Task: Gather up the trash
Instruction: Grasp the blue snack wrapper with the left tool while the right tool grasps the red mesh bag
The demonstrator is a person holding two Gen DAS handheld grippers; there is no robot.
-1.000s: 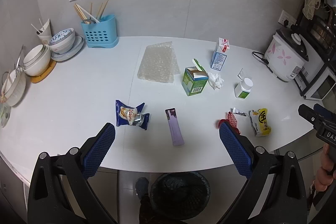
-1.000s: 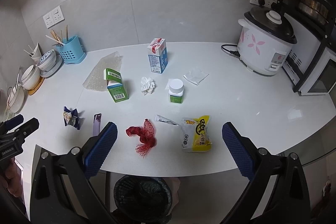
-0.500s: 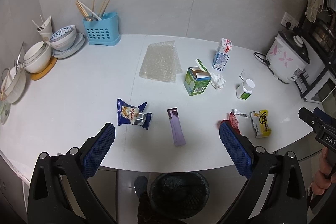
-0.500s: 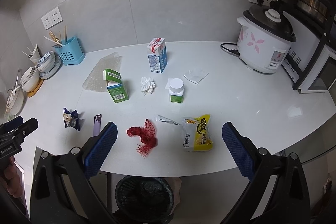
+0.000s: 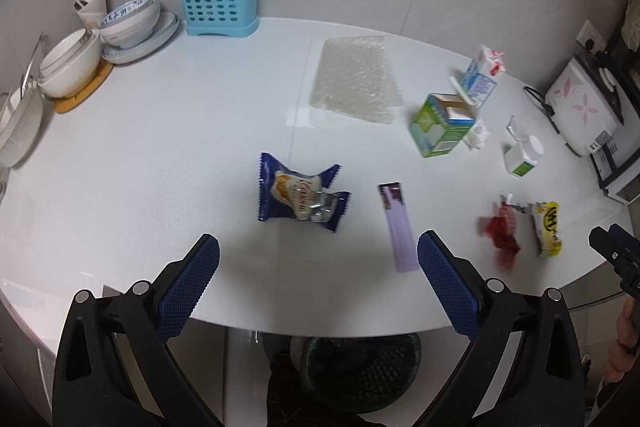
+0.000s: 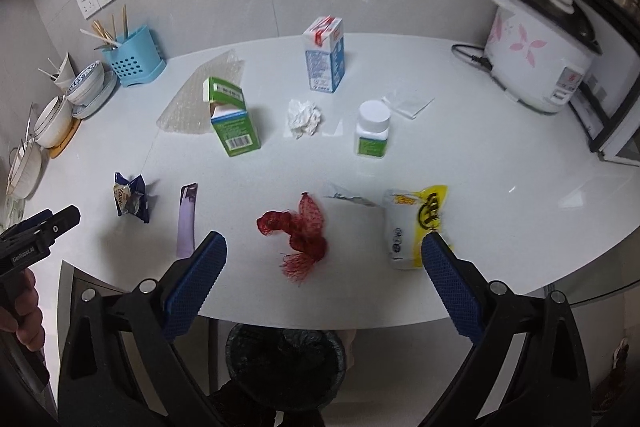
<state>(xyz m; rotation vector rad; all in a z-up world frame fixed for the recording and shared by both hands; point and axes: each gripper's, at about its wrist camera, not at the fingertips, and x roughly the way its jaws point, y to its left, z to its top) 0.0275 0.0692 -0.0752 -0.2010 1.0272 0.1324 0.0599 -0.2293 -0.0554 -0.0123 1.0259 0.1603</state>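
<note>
Countertop [image 6: 500, 187]: snack wrapper [image 6: 130, 201] lying left of sachet [image 6: 187, 219]; mesh netting [image 6: 302, 231] sitting between sachet and noodle packet [image 6: 412, 227]; bin [image 6: 286, 363] standing below.

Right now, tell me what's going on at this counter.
A person holds two hand-held grippers over a counter strewn with trash. The left hand-held gripper is open in front of the blue wrapper; the right hand-held gripper is open in front of the red net. Nothing is picked up yet. A bin waits below the counter's edge.
</note>
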